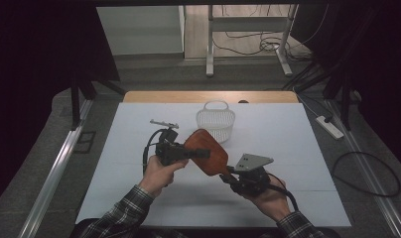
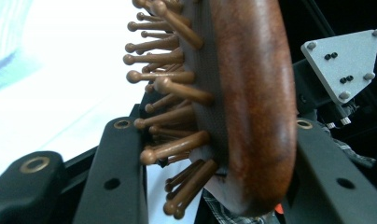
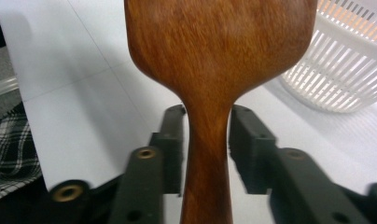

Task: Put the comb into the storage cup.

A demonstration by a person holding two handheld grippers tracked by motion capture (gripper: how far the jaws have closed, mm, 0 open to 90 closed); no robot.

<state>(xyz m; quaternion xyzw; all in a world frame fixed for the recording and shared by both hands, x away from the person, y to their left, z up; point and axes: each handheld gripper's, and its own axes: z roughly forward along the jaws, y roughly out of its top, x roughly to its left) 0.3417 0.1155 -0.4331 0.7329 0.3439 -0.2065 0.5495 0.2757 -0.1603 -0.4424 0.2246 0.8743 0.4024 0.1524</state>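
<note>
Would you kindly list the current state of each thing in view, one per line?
Wooden hairbrush: held off the table, bristles down.
Left hand-held gripper: closed across the brush head.
Right hand-held gripper: closed on the brush handle.
White basket: upright, apparently empty.
Small metal tool: lying flat, untouched.

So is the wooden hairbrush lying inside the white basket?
No, the hairbrush is held above the table between both grippers, in front of the white basket.

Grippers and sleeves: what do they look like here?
Both are black. The left gripper trails a looping black cable; the right gripper carries a grey three-cornered plate with dark screws. Each claw has flat black jaws with brass-ringed holes. The sleeves are dark plaid.
</note>
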